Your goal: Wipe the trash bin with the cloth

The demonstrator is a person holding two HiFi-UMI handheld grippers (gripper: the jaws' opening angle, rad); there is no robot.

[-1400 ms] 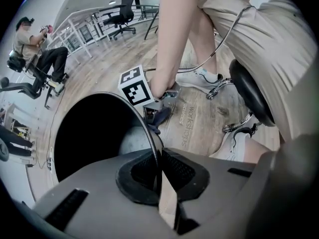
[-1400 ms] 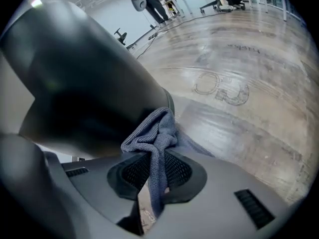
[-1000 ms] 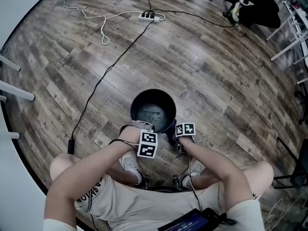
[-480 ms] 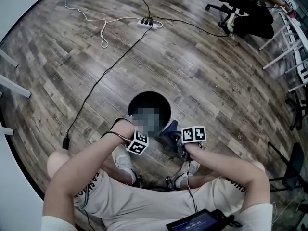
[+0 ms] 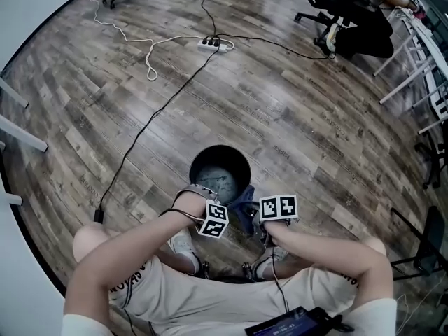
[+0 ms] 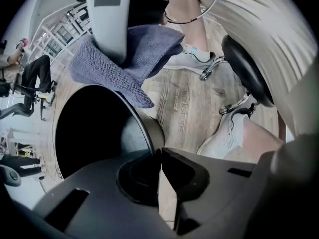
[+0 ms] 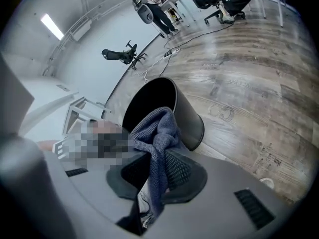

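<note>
The cloth is half hidden inside the right tool

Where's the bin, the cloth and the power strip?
bin (image 5: pixel 218 179): head view, bare inside bottom.
cloth (image 7: pixel 155 133): right gripper view, bunched upper fold.
power strip (image 5: pixel 210 44): head view, middle of its white body.

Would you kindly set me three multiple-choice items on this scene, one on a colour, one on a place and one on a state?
1. The trash bin is: A white; B black; C red.
2. The cloth is: A inside the bin; B gripped by the right tool; C under the bin.
3. The bin is: A upright and lidless; B lying on its side; C closed with a lid.

Key:
1 B: its walls look black in every view.
2 B: the right gripper view shows the cloth pinched between the closed jaws.
3 A: the head view looks straight down into its open top.
</note>
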